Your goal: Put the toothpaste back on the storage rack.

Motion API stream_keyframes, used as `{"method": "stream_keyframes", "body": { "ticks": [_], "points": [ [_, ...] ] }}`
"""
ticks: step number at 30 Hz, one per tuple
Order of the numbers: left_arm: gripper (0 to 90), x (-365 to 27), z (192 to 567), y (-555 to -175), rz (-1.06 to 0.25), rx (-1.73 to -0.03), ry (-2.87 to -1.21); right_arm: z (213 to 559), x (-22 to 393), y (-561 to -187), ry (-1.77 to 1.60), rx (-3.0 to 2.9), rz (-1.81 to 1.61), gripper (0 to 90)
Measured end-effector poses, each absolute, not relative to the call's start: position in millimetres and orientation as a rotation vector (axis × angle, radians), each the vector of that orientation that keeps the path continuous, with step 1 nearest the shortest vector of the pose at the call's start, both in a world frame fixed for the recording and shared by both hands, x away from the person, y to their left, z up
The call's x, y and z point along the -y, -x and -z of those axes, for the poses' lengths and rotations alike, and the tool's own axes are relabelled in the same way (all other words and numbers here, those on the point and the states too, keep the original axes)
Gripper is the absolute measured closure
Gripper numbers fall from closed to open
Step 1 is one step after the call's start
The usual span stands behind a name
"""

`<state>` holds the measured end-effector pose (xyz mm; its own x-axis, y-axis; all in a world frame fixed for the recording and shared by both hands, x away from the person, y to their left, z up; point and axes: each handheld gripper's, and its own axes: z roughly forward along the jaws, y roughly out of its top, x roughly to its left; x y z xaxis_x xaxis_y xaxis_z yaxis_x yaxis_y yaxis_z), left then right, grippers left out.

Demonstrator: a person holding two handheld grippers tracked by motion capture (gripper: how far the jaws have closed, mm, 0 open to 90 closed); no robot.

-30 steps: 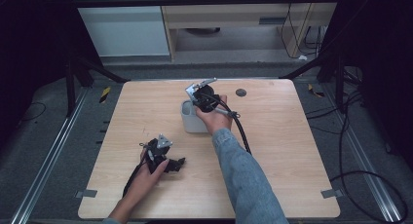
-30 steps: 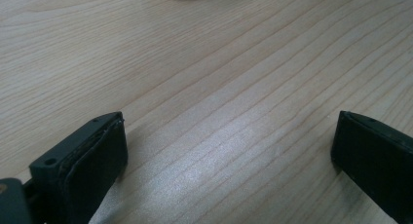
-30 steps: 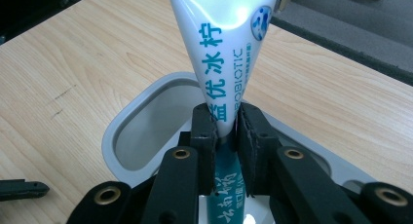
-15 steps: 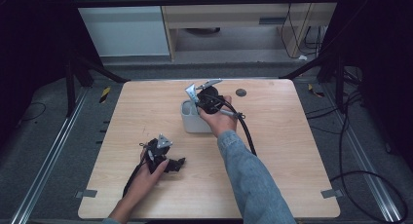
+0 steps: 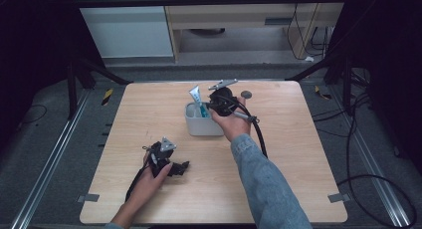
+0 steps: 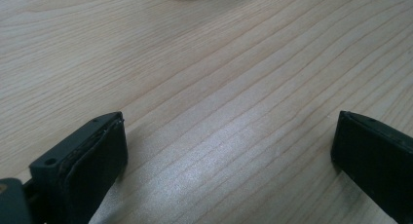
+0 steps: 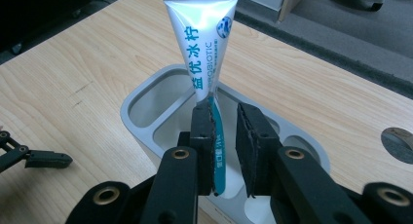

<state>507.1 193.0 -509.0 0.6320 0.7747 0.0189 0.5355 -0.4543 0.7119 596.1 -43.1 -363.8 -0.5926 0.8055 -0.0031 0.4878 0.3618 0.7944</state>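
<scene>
R gripper [image 5: 219, 102] is over the grey holder [image 5: 201, 127]. Its jaws are narrow and pinch the toothpaste tube [image 5: 195, 95] low on its body. In the right gripper view the R gripper [image 7: 225, 112] has the tube [image 7: 204, 48] flat against one pad. There's a thin sliver of light by the other pad, so full contact on that side is hard to confirm, but it reads as a grip.

The tube is upright, crimped end up, lower end down inside a compartment of the holder [image 7: 131, 104], on the side nearer the jaws. Which compartment exactly, can't tell. A low grip leaves the wide crimp free and lets the narrow end be steered between the divider walls, prob. why it's held there. Can't tell if the tube is bottomed out or hanging off the pads.

The holder sits approx. table centre, a bit toward 12 o'clock. A small dark disc [image 5: 246, 95] is at 1 o'clock from it, apart and not involved.

L gripper [image 5: 179, 168] is at 7 o'clock from the holder, well apart, resting on the table [image 5: 298, 154]. The left gripper view shows its jaws [image 6: 229, 131] spread wide w/ bare wood between them and nothing held. Judged parked, since the holder looks stable enough w/o bracing and one hand does the job.

Step judged: seating the tube in the holder or drawing it out; one frame doesn't say which.
</scene>
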Motion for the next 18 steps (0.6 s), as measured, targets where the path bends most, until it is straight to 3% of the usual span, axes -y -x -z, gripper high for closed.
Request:
{"method": "stream_keyframes", "body": {
  "ticks": [18],
  "points": [
    [0.0,-193.0,509.0,-507.1,-0.450,-1.019,-2.168,353.3,66.4,-589.2,-1.150,-2.198,-1.099,62.9]
  ]
}}
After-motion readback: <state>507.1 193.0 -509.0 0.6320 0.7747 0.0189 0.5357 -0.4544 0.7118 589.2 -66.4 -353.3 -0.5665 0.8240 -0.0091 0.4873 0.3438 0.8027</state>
